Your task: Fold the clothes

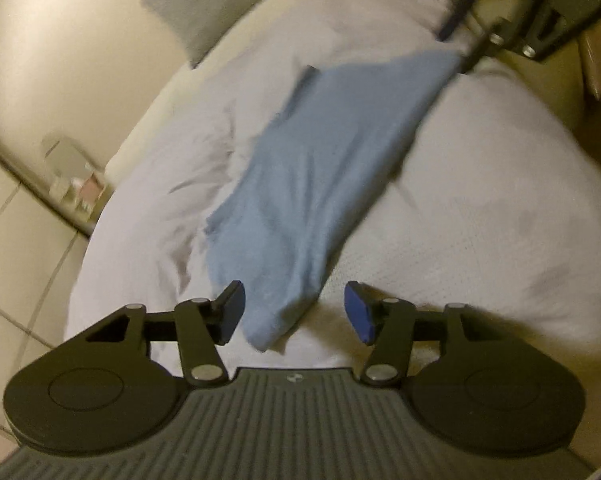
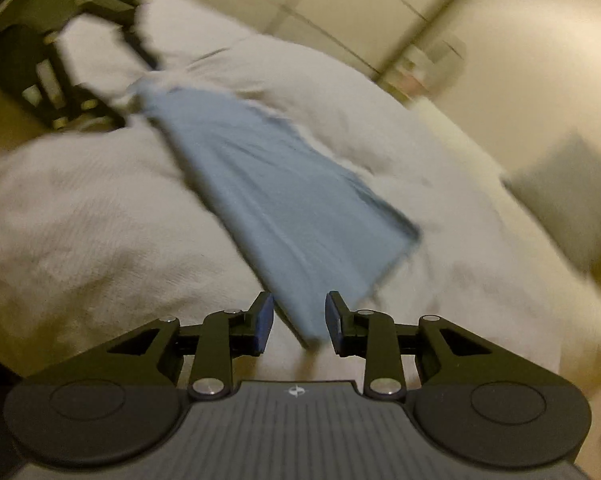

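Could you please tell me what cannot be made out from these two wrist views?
- Long light-blue cloth garment: its type; motion blur in both views.
- Small items by the wall: too small and blurred, left view.
- Right claw: its hold on the far end; blurred, cut by the edge.
- Grey pillow: smeared, right view.

Soft matt blue cloth garment (image 1: 312, 184) lies on a white, finely textured woven bedspread (image 1: 480, 208); the left gripper (image 1: 294, 312) is matt black plastic with shiny metal rivets
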`<state>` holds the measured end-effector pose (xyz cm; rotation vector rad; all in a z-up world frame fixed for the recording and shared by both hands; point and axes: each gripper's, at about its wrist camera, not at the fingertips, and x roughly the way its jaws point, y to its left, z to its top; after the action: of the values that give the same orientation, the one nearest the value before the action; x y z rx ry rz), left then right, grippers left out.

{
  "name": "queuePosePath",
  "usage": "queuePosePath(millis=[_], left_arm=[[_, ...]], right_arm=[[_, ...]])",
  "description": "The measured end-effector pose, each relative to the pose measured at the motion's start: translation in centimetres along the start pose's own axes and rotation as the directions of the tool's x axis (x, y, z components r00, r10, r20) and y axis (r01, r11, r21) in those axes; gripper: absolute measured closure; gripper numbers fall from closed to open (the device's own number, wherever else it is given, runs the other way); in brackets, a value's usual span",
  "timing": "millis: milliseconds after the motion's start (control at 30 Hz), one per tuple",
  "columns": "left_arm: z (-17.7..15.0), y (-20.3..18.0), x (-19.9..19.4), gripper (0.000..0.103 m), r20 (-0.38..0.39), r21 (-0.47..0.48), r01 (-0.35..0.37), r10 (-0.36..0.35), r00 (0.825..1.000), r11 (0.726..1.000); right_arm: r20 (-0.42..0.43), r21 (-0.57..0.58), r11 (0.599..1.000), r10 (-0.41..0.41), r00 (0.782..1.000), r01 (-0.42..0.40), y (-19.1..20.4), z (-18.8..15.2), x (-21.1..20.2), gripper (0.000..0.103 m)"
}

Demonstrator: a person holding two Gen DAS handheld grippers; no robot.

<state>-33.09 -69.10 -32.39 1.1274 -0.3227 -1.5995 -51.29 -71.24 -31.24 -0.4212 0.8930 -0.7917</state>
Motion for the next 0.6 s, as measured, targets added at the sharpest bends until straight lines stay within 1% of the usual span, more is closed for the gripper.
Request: queuePosePath(millis=[33,67,100,133,167,267,433,533,600], left_arm=[[0.2,-0.3,0.6,0.058,-0.003,0.028,-0.016,0.016,1.0,0.999],[0.2,-0.4,1.4,0.065,-0.013,0.051,-0.034,0.034,0.999,0.998],[0.1,-0.4,2.1,0.075,-0.023,0.072,-0.051,0.053,0.998,0.996],[0.0,-0.3,2.9,0.082,-0.035,0.087,-0.063,0.066,0.997,0.994],[-0.3,-0.2,3.5,0.095,-0.052,0.093,-0.063,0.068,0.996,0.994],[-1.2,0.0,3.7,0.097,-0.04,0.08,-0.053,0.056,0.998,0.995],[-1.5,-0.1,3.6,0.097,-0.041,0.025,-0.054,0.055,0.998,0.998],[-1.4,0.3,3.2,0.096,-0.06,-0.025,-0.046,0.044,0.997,0.999],[-1.5,0.5,2.7,0.093,-0.077,-0.058,-0.044,0.039,0.996,0.997]], right_arm=[[-0.004,-0.065,0.998,-0.015,1.0,0.015,0.8,0.3,0.8,0.072],[-0.014,-0.102,0.995,-0.022,1.0,0.021,1.1,0.4,1.6,0.074],[-0.025,-0.137,0.99,-0.029,0.999,0.025,1.4,0.4,2.3,0.077],[-0.036,-0.172,0.985,-0.036,0.999,0.029,1.6,0.4,3.0,0.09],[-0.045,-0.176,0.984,-0.048,0.998,0.039,1.5,0.2,3.4,0.103],[-0.06,-0.112,0.992,-0.062,0.996,0.055,0.4,-1.0,3.3,0.103],[-0.092,-0.09,0.994,-0.069,0.993,0.061,0.8,-2.5,2.8,0.103],[-0.107,-0.038,0.997,-0.066,0.992,0.062,0.5,-2.6,2.3,0.103],[-0.124,-0.001,0.998,-0.06,0.99,0.061,0.0,-2.8,1.8,0.103]])
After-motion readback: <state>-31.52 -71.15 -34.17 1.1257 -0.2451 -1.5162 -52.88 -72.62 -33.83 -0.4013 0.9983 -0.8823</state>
